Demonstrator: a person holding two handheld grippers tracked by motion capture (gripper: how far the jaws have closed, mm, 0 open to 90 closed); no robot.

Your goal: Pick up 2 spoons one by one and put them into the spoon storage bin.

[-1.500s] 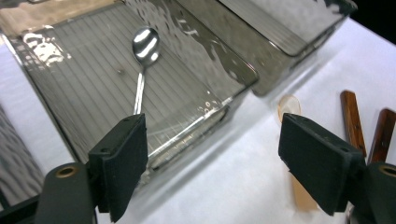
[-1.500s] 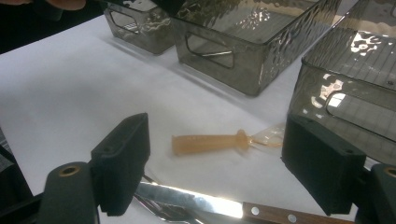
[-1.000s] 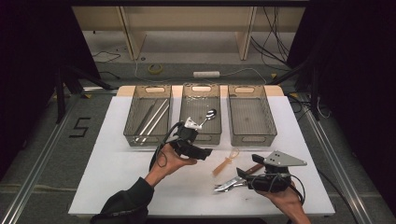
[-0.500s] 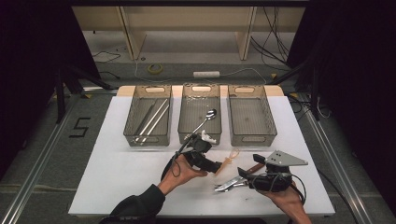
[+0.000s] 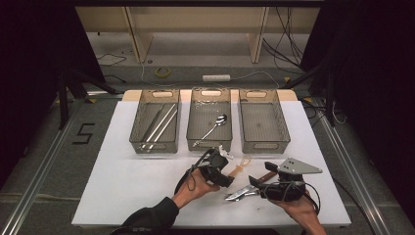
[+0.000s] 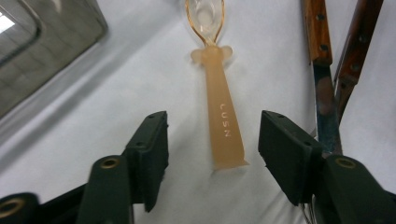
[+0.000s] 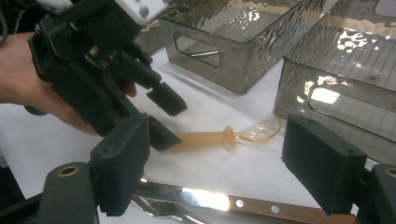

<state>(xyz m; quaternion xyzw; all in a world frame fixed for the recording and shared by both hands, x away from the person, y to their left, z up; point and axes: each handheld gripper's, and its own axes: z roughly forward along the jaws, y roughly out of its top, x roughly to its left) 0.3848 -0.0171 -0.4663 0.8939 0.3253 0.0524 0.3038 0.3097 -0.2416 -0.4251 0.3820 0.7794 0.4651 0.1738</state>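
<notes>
A translucent orange plastic spoon [image 6: 219,107] lies on the white table, bowl pointing away. My left gripper [image 6: 212,135] is low over it with a pad on each side of the handle's end. The jaws have just been closing, and a gap still shows on both sides of the handle. In the high view the left gripper [image 5: 229,169] sits mid-table by the spoon [image 5: 241,165]. My right gripper [image 7: 222,154] stands open just above a wooden-handled knife [image 7: 243,204] and a fork [image 5: 237,195]. From there I see the left gripper [image 7: 166,116] around the spoon [image 7: 210,137].
Three smoked plastic bins stand in a row at the back. The left bin [image 5: 139,132] holds long metal pieces, the middle bin [image 5: 195,117] a metal spoon [image 5: 211,128], and the right bin [image 5: 280,122] holds nothing. White table [image 5: 122,181] spreads bare to the front left.
My left gripper has come down and to the right, from near the middle bin onto the orange spoon's handle, and its jaws have narrowed. The right gripper has stayed where it was.
</notes>
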